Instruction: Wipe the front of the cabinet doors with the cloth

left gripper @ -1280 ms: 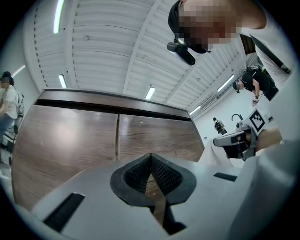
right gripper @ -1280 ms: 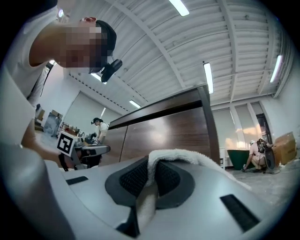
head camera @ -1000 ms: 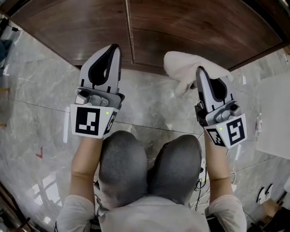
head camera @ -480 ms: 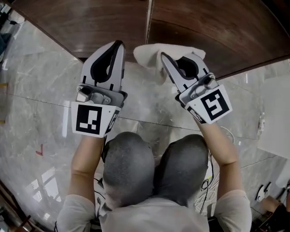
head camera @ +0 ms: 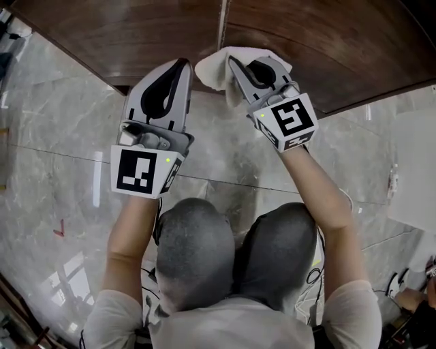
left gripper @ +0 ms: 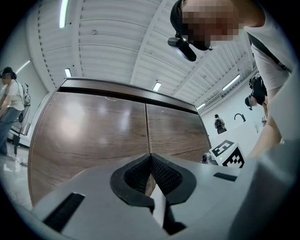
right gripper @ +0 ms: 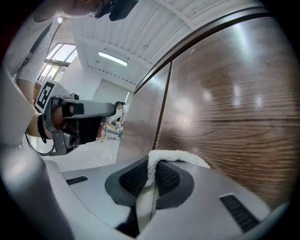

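Observation:
The dark wood cabinet doors (head camera: 286, 27) fill the top of the head view, split by a vertical seam (head camera: 223, 20). My right gripper (head camera: 235, 67) is shut on a white cloth (head camera: 219, 65), pressing it against the door just right of the seam. In the right gripper view the cloth (right gripper: 174, 157) bulges out from between the jaws, flat against the wood (right gripper: 234, 108). My left gripper (head camera: 182, 65) is shut with nothing in it, pointing at the left door (left gripper: 93, 126) near the seam. The left gripper (right gripper: 75, 117) also shows at the left of the right gripper view.
A grey marble floor (head camera: 61, 136) runs along the cabinet's base. The person's knees (head camera: 225, 252) sit below the grippers. A white box (head camera: 415, 170) stands at the right edge. Other people (left gripper: 9, 108) are in the room to the left.
My right gripper has carried the cloth leftward along the right door, from its middle to beside the seam, and has turned so its marker cube faces up. The left gripper has barely moved.

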The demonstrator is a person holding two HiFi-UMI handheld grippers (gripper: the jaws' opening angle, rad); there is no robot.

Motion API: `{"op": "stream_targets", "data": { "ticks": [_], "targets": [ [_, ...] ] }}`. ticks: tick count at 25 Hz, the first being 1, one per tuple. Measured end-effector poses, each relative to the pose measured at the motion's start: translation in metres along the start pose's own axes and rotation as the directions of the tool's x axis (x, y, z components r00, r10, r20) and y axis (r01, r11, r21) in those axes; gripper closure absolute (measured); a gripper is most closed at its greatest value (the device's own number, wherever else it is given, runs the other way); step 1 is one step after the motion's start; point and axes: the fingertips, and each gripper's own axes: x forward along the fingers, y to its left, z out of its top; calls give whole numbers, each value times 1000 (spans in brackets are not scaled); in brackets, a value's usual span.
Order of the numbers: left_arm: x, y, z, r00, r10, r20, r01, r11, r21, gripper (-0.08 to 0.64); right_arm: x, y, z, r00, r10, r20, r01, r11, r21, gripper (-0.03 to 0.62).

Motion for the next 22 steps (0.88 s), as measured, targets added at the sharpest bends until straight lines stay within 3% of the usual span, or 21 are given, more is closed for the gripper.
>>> {"op": "stream_targets", "data": {
  "ticks": [22],
  "targets": [
    [18,-44,-15,997,-63,-34,63,998,15,543,-84,-61,-16,991,-134,20,133,990,49,540]
  ]
}}
